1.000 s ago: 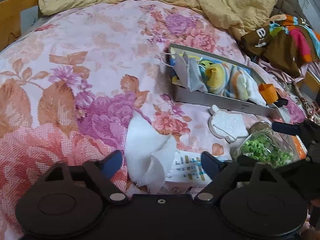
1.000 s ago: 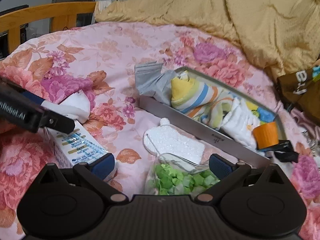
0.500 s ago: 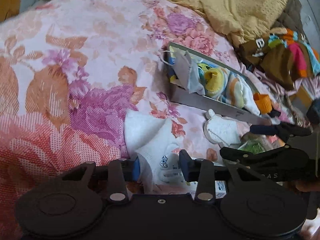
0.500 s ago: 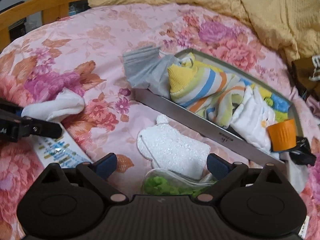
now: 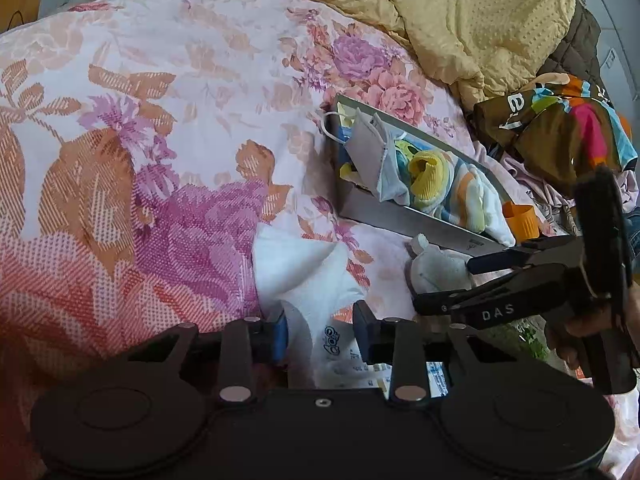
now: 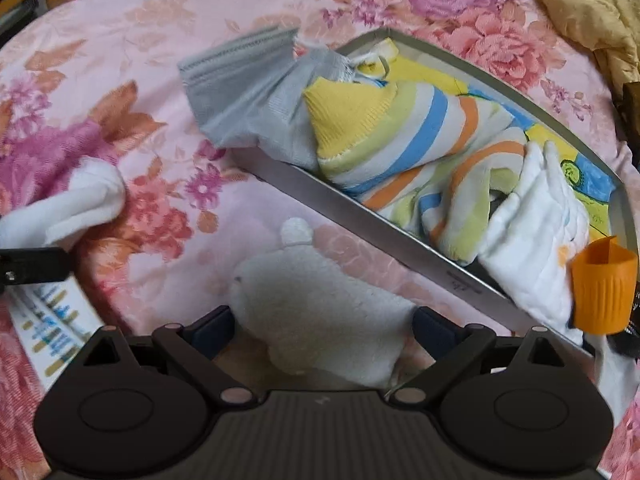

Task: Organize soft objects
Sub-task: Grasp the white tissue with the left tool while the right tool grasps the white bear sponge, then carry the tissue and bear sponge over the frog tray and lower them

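Left tool (image 5: 320, 330) closing on white sock (image 5: 308, 280), metal tray (image 5: 404, 216) beyond

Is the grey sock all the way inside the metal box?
No. The grey sock hangs over the shallow metal box's end wall, its cuff on the bedspread.

Soft, even daylight fills both views, with no glare and only faint shadows beside the metal tray (image 5: 404, 220). The left wrist view is sharp at the centre, and the floral bedspread (image 5: 168, 128) bulges under fisheye curvature, darkening at the corners. The right wrist view is softer: the white plush toy (image 6: 320, 312) and the printed packet (image 6: 52, 320) smear with motion blur.
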Demonstrator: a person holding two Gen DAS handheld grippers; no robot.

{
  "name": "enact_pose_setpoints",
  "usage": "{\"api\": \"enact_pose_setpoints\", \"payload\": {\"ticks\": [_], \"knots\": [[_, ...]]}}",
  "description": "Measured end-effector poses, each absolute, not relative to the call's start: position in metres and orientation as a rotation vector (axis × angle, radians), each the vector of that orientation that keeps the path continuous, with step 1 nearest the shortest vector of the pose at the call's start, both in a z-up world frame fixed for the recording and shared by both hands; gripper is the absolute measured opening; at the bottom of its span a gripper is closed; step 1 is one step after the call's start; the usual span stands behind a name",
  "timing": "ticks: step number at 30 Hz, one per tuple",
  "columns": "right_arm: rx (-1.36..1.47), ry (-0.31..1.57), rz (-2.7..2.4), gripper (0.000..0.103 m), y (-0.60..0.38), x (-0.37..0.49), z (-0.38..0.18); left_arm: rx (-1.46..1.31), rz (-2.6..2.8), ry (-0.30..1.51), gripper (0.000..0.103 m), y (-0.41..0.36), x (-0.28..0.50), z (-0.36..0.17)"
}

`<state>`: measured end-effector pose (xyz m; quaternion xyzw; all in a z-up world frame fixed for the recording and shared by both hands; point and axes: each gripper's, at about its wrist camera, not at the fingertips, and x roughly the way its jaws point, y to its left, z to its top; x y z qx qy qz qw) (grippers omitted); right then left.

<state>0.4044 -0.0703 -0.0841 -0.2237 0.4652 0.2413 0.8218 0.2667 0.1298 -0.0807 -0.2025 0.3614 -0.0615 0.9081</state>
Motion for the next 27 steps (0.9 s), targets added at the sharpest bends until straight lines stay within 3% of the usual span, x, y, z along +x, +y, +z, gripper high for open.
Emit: {"api": "enact_pose_setpoints", "payload": {"ticks": [4, 6, 11, 21, 24, 27], "knots": [[-0.445, 1.008, 0.533, 0.095, -0.074, 0.41, -0.086, -0.42, -0.119, 0.735, 0.025, 0.132, 0.268, -0.081], [-0.436, 0.997, 0.543, 0.088, -0.076, 0.409, -0.086, -0.422, -0.116, 0.73, 0.021, 0.134, 0.268, -0.081], [-0.433, 0.965, 0.548, 0.083, -0.078, 0.403, -0.085, -0.453, -0.104, 0.73, 0.014, 0.137, 0.269, -0.082], [-0.725, 0.75, 0.482, 0.04, -0.043, 0.359, -0.088, -0.419, -0.133, 0.671, 0.009, 0.133, 0.266, -0.074], [-0.825, 0.691, 0.454, 0.033, -0.031, 0.345, -0.095, -0.407, -0.17, 0.638, 0.007, 0.128, 0.264, -0.07], [-0.914, 0.642, 0.419, 0.035, -0.02, 0.337, -0.104, -0.378, -0.206, 0.614, 0.007, 0.121, 0.262, -0.067]]}}
